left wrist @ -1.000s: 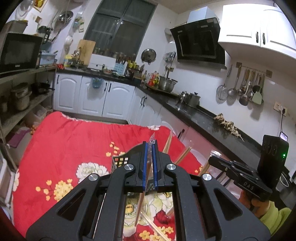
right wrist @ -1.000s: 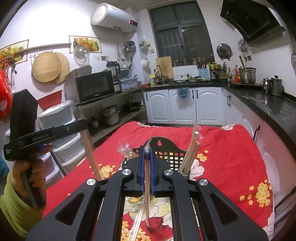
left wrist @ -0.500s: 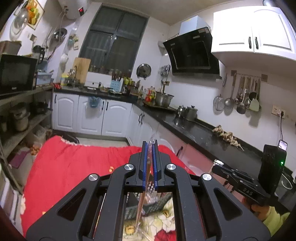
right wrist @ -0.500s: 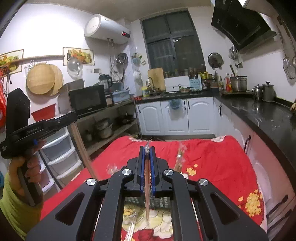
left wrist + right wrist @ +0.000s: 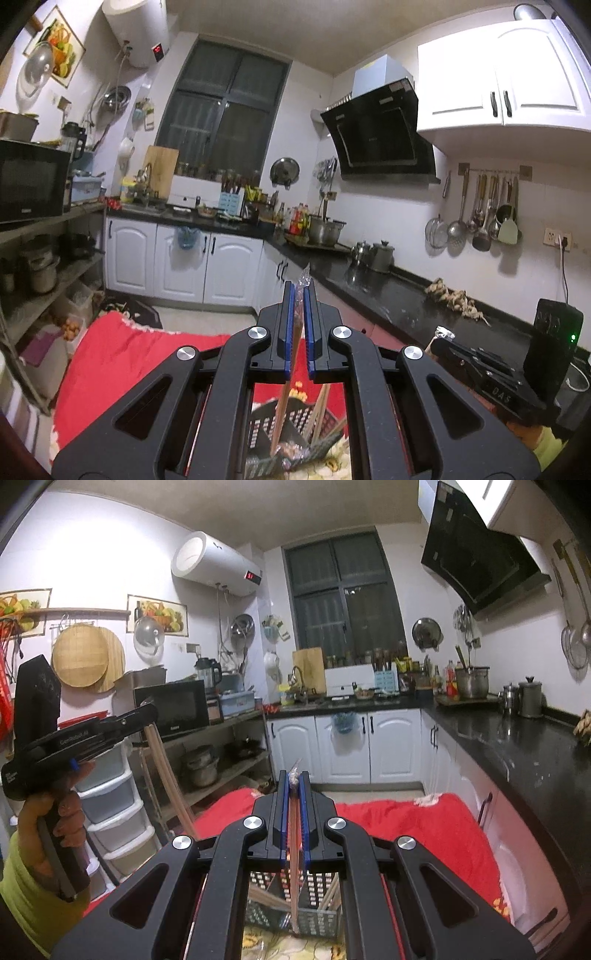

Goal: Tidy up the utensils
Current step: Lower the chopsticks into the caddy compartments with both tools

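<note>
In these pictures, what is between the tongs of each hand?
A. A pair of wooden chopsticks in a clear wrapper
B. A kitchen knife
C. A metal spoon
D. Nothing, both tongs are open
A: the left tongs and the right tongs are each shut on wrapped chopsticks, which hang down over the black basket.

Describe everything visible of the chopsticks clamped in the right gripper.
The chopsticks are a light wooden pair in a clear plastic sleeve whose crinkled end sticks up past the blue pads. The right gripper is shut on them near the top. They hang almost upright, lower ends above the black perforated basket.
</note>
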### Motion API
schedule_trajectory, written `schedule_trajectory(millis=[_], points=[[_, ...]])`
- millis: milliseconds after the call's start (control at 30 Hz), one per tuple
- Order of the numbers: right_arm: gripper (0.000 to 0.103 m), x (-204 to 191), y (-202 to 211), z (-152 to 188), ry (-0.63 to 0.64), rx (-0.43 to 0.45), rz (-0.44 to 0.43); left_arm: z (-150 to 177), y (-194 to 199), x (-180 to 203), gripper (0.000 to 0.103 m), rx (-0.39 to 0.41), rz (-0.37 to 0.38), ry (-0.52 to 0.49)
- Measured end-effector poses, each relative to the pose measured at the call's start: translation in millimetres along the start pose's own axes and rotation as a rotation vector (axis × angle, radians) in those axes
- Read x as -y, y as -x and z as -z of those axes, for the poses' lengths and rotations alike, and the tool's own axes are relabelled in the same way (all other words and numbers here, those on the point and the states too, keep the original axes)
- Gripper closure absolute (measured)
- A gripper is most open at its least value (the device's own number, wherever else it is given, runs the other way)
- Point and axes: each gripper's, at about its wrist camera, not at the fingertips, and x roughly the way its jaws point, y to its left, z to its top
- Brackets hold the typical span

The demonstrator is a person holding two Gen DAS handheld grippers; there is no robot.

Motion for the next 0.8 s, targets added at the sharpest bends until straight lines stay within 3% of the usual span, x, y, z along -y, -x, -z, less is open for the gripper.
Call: schedule_trajectory(millis=[467,800], points=[[0.097,-8.8,-21.2,-30.2,0.04,0.083,-0.005,-23.8,-14.4,7.1,0.1,0.086,-0.044,-0.038],[0.097,-7.0,-61.0,-14.4,0.042,0.036,-0.009,-6.8,-33.0,-4.4,0.1,0.065,-0.058,-0.02]])
